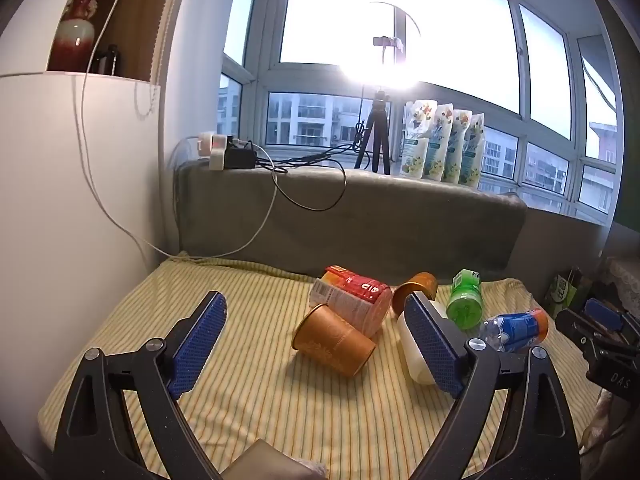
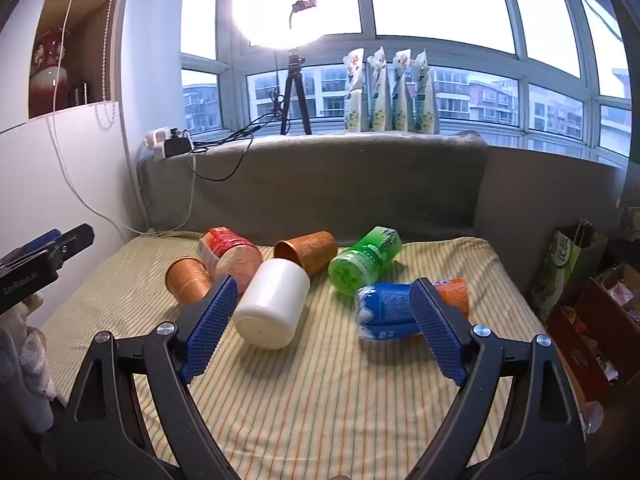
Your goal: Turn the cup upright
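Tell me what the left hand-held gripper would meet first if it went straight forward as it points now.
Probably the nearer copper cup, lying on its side between the open fingers of the left hand-held gripper. Depth is unclear; the white jar beside the right finger could be touched too.

Item count on the striped cloth (image 2: 320, 400):
- two copper cups (image 2: 188, 280) (image 2: 310, 250)
- one white jar (image 2: 272, 306)
- one green bottle (image 2: 366, 260)
- one blue bottle (image 2: 390, 308)
- one red canister (image 2: 230, 254)

Far sill: four refill pouches (image 2: 388, 92), one tripod (image 2: 295, 96).
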`<state>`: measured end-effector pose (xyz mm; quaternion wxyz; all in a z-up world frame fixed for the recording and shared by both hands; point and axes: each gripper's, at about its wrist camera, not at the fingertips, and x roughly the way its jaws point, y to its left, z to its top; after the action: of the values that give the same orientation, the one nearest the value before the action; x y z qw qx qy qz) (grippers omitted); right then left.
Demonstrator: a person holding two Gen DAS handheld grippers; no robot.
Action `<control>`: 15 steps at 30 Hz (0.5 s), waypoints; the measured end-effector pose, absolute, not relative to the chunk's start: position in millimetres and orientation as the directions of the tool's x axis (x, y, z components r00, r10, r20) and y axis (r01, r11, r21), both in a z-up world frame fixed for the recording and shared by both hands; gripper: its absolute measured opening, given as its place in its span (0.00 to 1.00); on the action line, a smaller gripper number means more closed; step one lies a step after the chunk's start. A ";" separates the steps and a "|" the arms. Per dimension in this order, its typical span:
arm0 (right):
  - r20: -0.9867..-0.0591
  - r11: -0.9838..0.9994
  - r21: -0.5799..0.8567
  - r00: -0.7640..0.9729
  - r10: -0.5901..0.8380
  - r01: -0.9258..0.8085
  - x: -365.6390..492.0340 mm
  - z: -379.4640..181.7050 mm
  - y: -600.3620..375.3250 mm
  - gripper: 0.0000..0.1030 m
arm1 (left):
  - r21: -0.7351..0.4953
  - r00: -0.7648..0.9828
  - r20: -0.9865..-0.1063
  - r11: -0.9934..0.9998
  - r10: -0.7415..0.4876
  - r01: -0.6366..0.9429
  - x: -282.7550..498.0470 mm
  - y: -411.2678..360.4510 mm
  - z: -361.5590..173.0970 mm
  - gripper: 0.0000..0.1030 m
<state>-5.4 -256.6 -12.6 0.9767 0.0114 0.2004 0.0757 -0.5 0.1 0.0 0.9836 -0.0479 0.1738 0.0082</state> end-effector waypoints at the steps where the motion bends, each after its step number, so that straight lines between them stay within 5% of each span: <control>1: -0.388 0.989 0.048 0.910 0.145 -0.137 -5.4 -12.3 -256.7 0.87 | -0.090 0.940 -0.341 0.995 0.000 -0.032 -0.6 0.1 0.0 0.88; 15: -0.315 0.999 -0.040 0.949 -0.021 0.009 -7.0 -3.3 -262.6 1.00 | -0.074 0.940 -0.341 0.996 0.021 -0.049 -2.0 3.6 -1.4 0.88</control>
<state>-7.0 -262.6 -3.3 0.9870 -0.0189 0.1596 -0.0075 -2.0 3.6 -1.4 0.9840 -0.0406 0.1727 0.0178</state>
